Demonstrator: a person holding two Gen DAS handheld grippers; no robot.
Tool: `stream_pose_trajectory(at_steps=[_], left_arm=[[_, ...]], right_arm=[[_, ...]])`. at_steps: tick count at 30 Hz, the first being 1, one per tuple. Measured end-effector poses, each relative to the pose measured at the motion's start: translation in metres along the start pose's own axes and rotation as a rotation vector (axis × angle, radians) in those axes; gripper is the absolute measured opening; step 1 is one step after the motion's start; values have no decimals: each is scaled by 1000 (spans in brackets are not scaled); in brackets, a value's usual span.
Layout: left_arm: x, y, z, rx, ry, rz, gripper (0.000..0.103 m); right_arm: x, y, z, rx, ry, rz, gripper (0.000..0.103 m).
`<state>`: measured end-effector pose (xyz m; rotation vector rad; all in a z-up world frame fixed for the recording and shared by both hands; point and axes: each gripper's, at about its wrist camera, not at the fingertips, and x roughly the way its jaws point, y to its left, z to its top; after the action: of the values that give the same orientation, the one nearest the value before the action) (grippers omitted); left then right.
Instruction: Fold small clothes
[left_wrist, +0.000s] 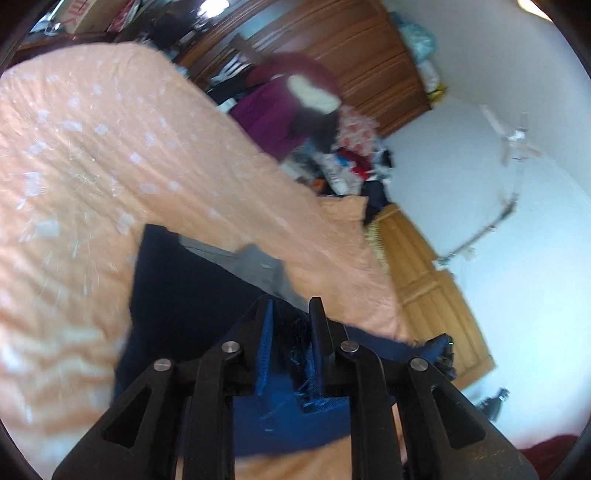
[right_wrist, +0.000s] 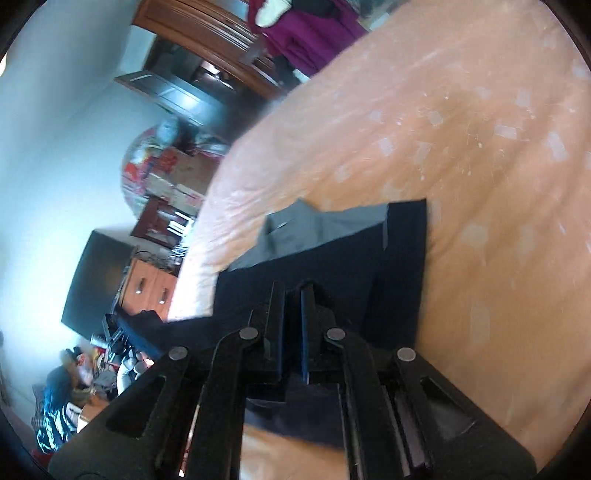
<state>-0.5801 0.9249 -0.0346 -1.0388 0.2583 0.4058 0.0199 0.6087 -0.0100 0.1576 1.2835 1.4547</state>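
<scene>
A peach bedspread covers the bed, and on it lies a small dark navy garment with a grey inner lining showing at its far end. Its near edge is raised off the bed, so the body of the cloth stretches forward and away from both tools alike, neither nearer. The left gripper has its jaws pinching the frayed blue hem; the right gripper has its jaws pressed together on the dark edge.
</scene>
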Motion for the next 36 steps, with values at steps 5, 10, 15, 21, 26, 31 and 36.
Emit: stream_pose_trajectory(at_steps=[5, 10, 15, 21, 26, 31, 36], left_arm=[[96, 89, 23, -98, 106, 203, 52], [136, 125, 16, -102, 144, 281, 60], [113, 99, 23, -22, 60, 291, 87], [99, 72, 21, 54, 91, 297, 87], [88, 62, 4, 91, 104, 286, 88], [67, 57, 0, 94, 63, 288, 88], [38, 65, -3, 79, 26, 293, 89]], right_arm=[[81, -71, 23, 72, 147, -111, 22], [93, -93, 9, 71, 117, -144, 31], [91, -83, 7, 1, 88, -160, 48], [85, -73, 14, -52, 10, -178, 59], [99, -66, 21, -120, 35, -235, 66], [76, -44, 27, -173, -102, -230, 66], [110, -53, 28, -207, 1, -334, 67]])
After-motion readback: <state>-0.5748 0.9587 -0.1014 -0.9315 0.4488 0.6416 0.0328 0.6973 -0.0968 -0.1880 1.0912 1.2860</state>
